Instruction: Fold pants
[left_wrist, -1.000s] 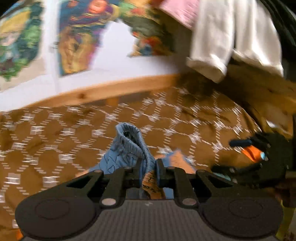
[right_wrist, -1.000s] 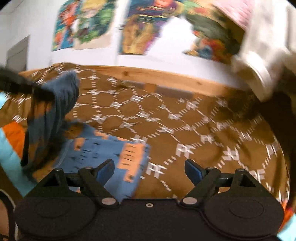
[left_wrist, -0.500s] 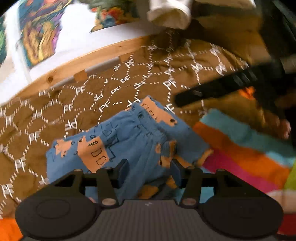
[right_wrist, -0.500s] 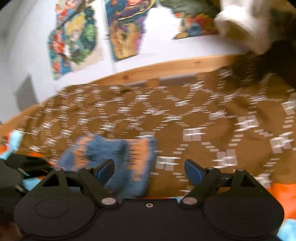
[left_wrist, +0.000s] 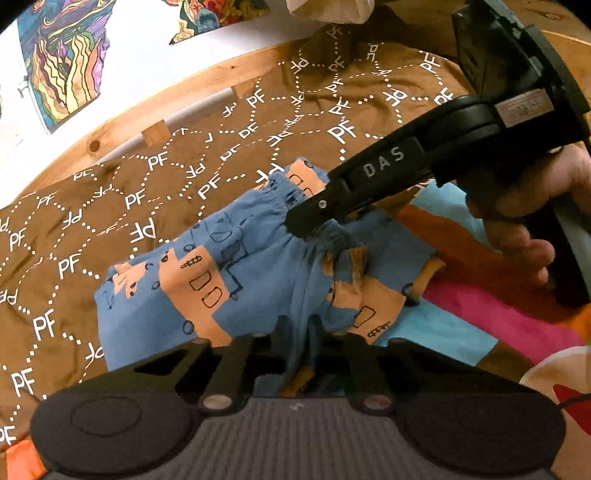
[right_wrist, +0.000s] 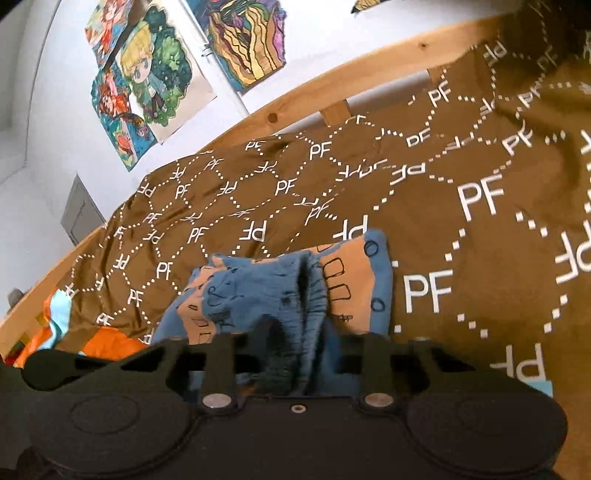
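Observation:
Small blue pants (left_wrist: 236, 273) with orange print lie bunched on a brown blanket (left_wrist: 110, 206) on the bed. My left gripper (left_wrist: 297, 332) is shut on a fold of the pants at their near edge. My right gripper (left_wrist: 314, 225) reaches in from the right and pinches the elastic waistband. In the right wrist view the right gripper (right_wrist: 299, 332) is shut on the gathered waistband of the pants (right_wrist: 266, 288), which lie ahead on the blanket (right_wrist: 461, 240).
A striped orange, pink and light blue cover (left_wrist: 480, 321) lies under the pants on the right. A wooden bed rail (left_wrist: 122, 129) runs along the far side below a white wall with colourful posters (right_wrist: 155, 81). White cloth (left_wrist: 328, 11) hangs at the top.
The left gripper let the pants down onto the bed, opened, then shut again on a fold. The right gripper, open before, came to the waistband and shut on it.

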